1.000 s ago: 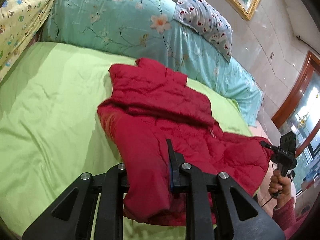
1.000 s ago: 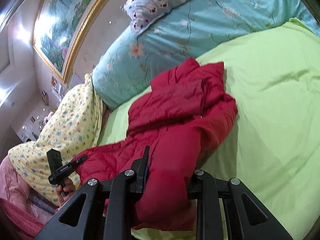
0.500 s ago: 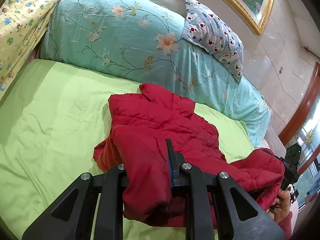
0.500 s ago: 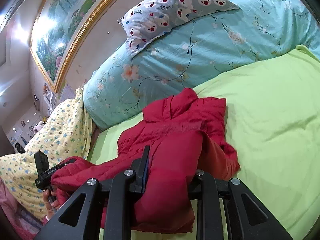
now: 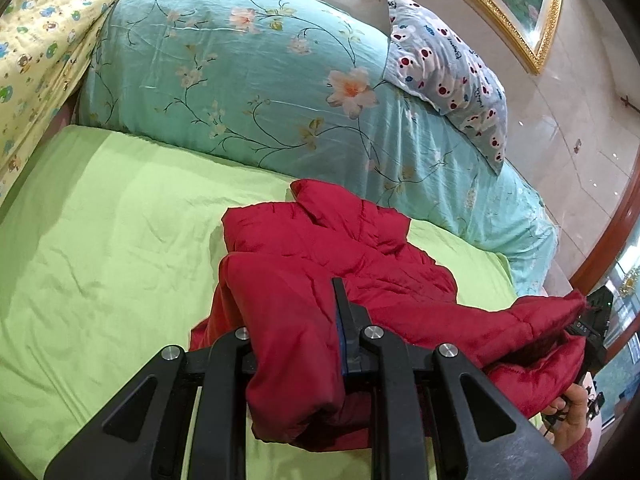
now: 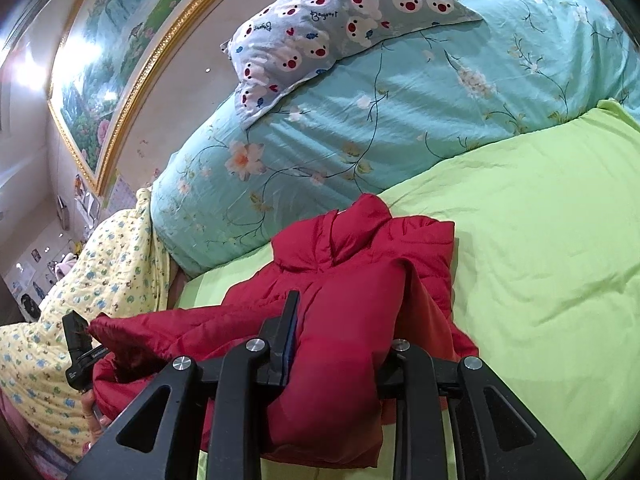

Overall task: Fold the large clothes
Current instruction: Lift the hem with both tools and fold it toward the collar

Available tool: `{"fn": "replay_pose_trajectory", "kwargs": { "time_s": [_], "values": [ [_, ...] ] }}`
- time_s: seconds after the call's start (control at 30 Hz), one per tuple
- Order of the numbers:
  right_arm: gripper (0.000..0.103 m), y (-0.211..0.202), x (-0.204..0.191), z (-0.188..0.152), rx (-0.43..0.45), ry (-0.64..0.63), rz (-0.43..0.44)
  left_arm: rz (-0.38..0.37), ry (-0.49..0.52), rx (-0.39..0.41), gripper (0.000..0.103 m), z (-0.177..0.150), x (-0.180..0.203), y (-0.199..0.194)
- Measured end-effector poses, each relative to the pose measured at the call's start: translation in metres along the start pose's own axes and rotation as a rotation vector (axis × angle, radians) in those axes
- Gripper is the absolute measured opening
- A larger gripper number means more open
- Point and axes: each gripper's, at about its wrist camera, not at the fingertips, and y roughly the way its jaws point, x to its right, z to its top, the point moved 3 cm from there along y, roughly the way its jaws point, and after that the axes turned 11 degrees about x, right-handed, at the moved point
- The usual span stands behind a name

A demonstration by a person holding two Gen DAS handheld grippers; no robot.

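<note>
A red padded jacket [image 5: 340, 252] lies on the green bed sheet [image 5: 100, 240], its collar end toward the pillows. My left gripper [image 5: 296, 320] is shut on a thick fold of the jacket's near edge and holds it raised. My right gripper [image 6: 344, 320] is shut on another fold of the same jacket [image 6: 360, 264], also raised off the sheet [image 6: 540, 260]. The right gripper shows at the far right of the left wrist view [image 5: 592, 320], the left gripper at the far left of the right wrist view [image 6: 80, 344]. Cloth hides one finger of each gripper.
A rolled turquoise floral quilt [image 5: 240, 80] lies along the head of the bed, with a grey bear-print pillow [image 5: 448, 68] on top. A yellow printed blanket [image 5: 36, 40] is heaped at the left. A gold-framed painting [image 6: 112, 60] hangs on the wall.
Both grippers have lifted the jacket's near edge and carried it toward the pillows, so the lower part now bunches over the upper part. The cameras now look more level at the quilt.
</note>
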Motion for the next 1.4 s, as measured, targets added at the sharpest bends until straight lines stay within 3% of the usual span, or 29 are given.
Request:
{"fn": "replay_pose_trajectory", "kwargs": {
  "time_s": [0.43,0.77,1.4],
  "values": [
    [0.025,0.049,0.018,0.021,-0.023,0.01,-0.059,0.052,0.014,-0.034,0.018,0.018,-0.004,0.05],
    [0.026,0.089,0.039,0.027,-0.045,0.01,-0.14,0.142,0.003,-0.075,0.018,0.023,-0.018,0.103],
    [0.026,0.18,0.081,0.014,-0.089,0.013,-0.271,0.259,-0.014,-0.161,0.02,0.011,-0.049,0.206]
  ]
}}
